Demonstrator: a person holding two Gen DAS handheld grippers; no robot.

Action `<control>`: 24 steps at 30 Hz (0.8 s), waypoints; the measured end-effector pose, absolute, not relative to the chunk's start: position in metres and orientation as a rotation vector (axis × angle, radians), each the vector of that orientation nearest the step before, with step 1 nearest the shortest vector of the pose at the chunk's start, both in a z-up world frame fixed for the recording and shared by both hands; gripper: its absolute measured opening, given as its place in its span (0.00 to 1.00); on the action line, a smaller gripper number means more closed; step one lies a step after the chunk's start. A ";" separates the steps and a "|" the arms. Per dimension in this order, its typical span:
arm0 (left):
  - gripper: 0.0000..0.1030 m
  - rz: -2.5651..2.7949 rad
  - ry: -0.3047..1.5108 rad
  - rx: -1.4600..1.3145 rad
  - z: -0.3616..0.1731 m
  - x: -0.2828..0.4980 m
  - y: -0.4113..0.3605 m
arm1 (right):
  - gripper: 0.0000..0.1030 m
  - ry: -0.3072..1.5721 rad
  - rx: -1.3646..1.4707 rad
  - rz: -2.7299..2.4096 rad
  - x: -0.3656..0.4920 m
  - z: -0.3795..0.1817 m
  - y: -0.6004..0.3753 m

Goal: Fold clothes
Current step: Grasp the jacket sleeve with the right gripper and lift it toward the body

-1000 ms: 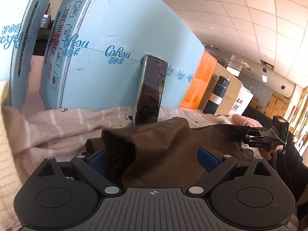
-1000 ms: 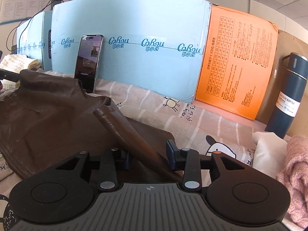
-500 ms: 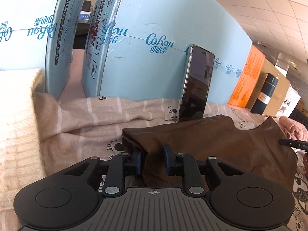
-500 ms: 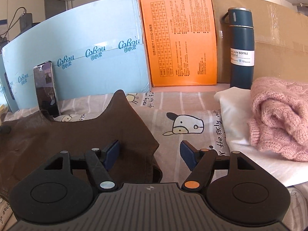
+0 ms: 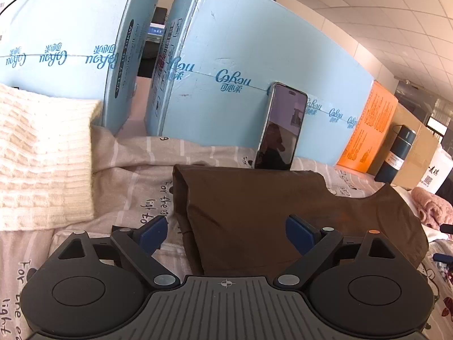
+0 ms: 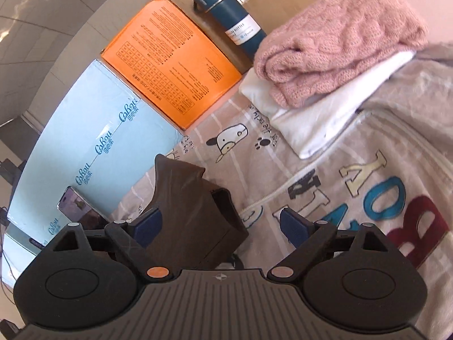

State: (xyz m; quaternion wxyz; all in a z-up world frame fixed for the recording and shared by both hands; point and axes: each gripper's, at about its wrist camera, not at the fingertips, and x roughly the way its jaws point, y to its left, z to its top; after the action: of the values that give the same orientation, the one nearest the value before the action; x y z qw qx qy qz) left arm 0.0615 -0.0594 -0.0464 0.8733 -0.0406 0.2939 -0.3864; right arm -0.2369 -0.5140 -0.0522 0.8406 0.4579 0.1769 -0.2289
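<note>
1. The left gripper [image 5: 226, 233] has its jaws spread wide and opening; the blue pads stand clear on either side of the brown garment [image 5: 283, 209], and neither presses on it.
2. The right gripper [image 6: 219, 225] is likewise wide and opening. Its left pad sits just beside the garment's folded corner, its right pad over the bedsheet [image 6: 311, 164], gripping nothing.
3. The brown garment lies folded flat on the sheet in front of the phone [image 5: 280, 127], smooth and matt with a faint sheen (leather-like, though the fabric cannot be told for sure).
4. A cream rib-knit sweater [image 5: 42, 155] lies left of it, and a fuzzy pink cable-knit [image 6: 339, 36] rests on folded white cloth [image 6: 320, 116].
5. Glossy blue cartons [image 5: 254, 65] and an orange box [image 6: 172, 56] stand behind, beside a cylindrical dark-blue bottle [image 6: 232, 17].
</note>
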 end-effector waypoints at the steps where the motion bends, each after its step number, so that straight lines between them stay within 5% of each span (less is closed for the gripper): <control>1: 0.90 -0.801 0.622 -0.093 -0.048 0.058 -0.057 | 0.88 0.390 1.005 -0.461 -0.237 -0.054 -0.511; 10: 0.92 -0.798 0.684 -0.179 -0.060 0.053 -0.043 | 0.88 0.460 1.113 -0.427 -0.201 -0.064 -0.495; 18: 0.92 -0.839 0.711 -0.175 -0.071 0.049 -0.053 | 0.85 0.311 1.108 -0.480 -0.163 -0.075 -0.490; 20: 0.92 -0.856 0.710 -0.175 -0.072 0.049 -0.054 | 0.66 0.268 1.120 -0.478 -0.166 -0.078 -0.492; 22: 0.92 -0.868 0.704 -0.167 -0.073 0.048 -0.056 | 0.29 0.265 1.126 -0.487 -0.167 -0.084 -0.495; 24: 0.92 -0.878 0.697 -0.155 -0.073 0.046 -0.058 | 0.17 0.259 1.120 -0.500 -0.170 -0.087 -0.495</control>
State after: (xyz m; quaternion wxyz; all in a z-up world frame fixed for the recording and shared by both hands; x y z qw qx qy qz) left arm 0.0463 -0.0584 -0.0729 0.8443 -0.0735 0.3300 -0.4158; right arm -0.1702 -0.4951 -0.0871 0.8099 0.5241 0.1210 -0.2341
